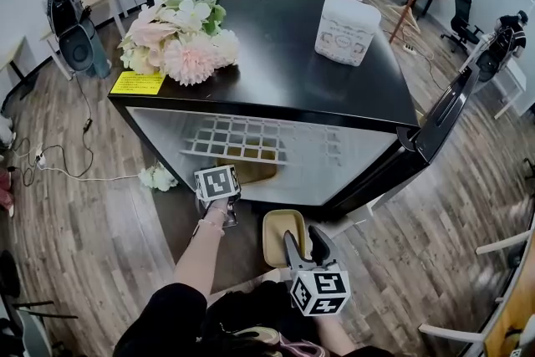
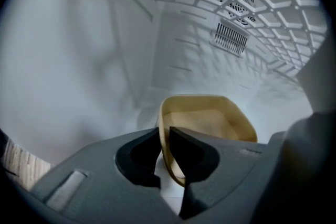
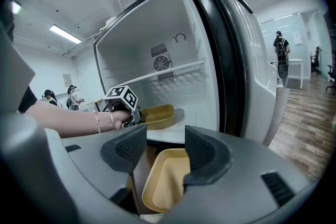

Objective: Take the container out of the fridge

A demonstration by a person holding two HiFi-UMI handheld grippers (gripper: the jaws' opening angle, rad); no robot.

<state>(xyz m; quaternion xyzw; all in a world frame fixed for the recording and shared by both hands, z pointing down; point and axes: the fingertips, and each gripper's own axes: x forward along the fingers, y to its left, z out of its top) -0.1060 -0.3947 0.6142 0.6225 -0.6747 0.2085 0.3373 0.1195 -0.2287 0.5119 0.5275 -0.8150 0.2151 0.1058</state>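
The left gripper (image 2: 164,131) is clamped on the near rim of the shallow yellow plastic container (image 2: 210,118) inside the white-walled fridge (image 2: 79,60). The right gripper (image 3: 165,147) has its jaws apart.

The left gripper (image 2: 164,150) and right gripper (image 3: 165,147) were grey with black ribbed pads (image 3: 126,147). Each carried a white cube (image 1: 320,293) printed with black squares. Near the fridge (image 1: 276,54), thin bracelets (image 3: 97,121) circled the wrist; the sleeve (image 1: 163,322) was black.

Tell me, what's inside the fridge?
A yellow container sits on the fridge floor under a white wire shelf, its rim pinched by the left gripper. The gripper's body covers the floor just in front of it.
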